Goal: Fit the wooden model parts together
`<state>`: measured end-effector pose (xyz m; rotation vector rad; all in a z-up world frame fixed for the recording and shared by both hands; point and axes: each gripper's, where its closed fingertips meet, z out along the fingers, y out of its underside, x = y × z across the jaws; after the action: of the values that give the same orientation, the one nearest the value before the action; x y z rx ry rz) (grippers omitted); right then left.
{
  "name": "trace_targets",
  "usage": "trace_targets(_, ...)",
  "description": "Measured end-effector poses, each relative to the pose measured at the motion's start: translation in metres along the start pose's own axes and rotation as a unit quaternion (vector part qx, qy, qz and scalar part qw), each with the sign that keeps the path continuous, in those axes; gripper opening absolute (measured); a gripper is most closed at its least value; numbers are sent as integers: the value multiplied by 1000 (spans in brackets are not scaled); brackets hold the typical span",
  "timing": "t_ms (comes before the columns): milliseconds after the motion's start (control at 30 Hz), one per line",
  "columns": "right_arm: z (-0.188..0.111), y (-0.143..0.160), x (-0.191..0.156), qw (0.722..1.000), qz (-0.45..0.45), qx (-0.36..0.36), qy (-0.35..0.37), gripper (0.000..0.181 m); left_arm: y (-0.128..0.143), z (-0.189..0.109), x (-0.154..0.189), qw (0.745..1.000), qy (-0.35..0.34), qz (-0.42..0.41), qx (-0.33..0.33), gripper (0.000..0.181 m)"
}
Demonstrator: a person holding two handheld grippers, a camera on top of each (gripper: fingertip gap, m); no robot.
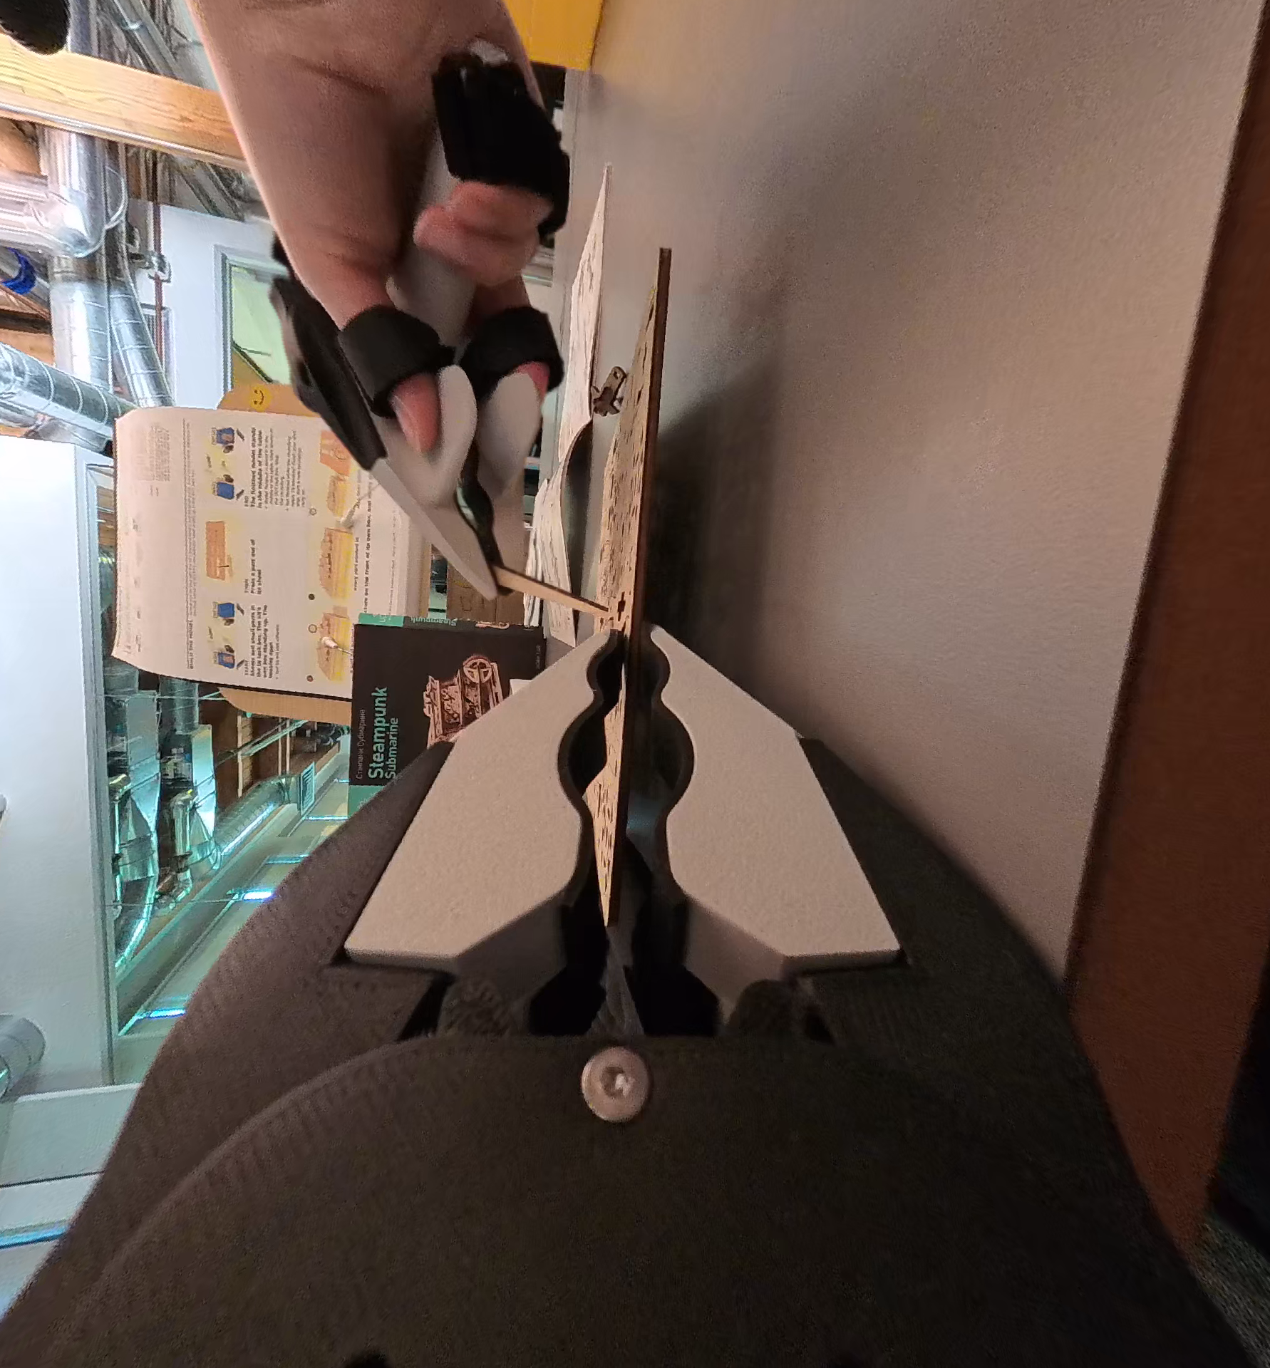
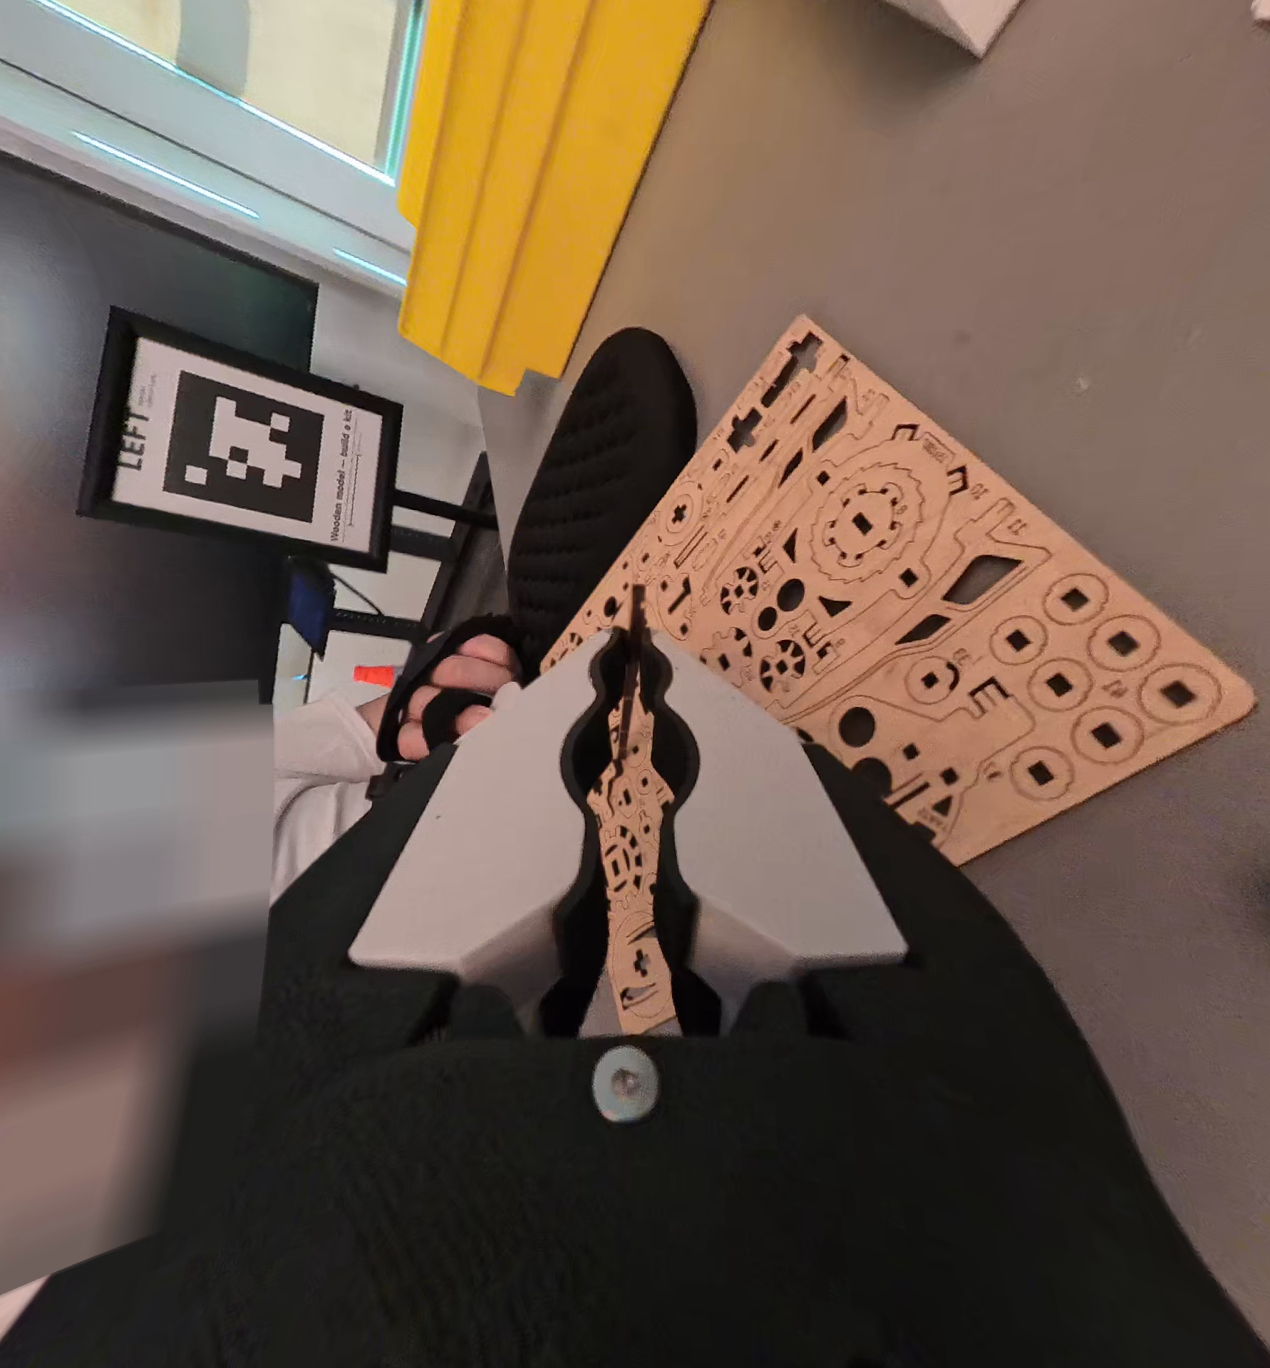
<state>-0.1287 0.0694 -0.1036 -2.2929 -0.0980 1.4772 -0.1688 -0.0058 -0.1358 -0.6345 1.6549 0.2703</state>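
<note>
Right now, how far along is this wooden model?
Early. Done: some pieces are already punched out of the wooden sheet. In hand: the left gripper clamps that sheet on edge; the right gripper pinches a thin strip, aimed at a cross-shaped hole. Left: no assembled model is visible.

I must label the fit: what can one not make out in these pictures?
Left wrist view: the wooden sheet in the left tool stands edge-on, hiding its cut-outs; whether the tip of the wooden part enters the cross hole is too small to tell.
Right wrist view: the right tool covers most of that part; a blur patch hides the left side.
</note>
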Motion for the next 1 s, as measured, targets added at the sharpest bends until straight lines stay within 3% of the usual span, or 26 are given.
trace_targets(233,18,1,9,995,50,-83,-8,2,-3,0,2,1000,6,0,9,2)
trace_targets(433,26,-1,-7,993,36,-113,-31,2,-3,0,2,1000,6,0,11,2)
trace_targets(667,44,9,19,989,39,-140,23,4,-6,-2,1,1000,-2,6,23,2)
trace_targets(833,43,0,-11,994,-21,-100,-41,2,-5,-2,-2,1000,-18,14,17,1)
trace_targets(1000,14,-10,-50,988,-149,-39,-28,2,-3,-3,-9,999,-30,3,11,1)
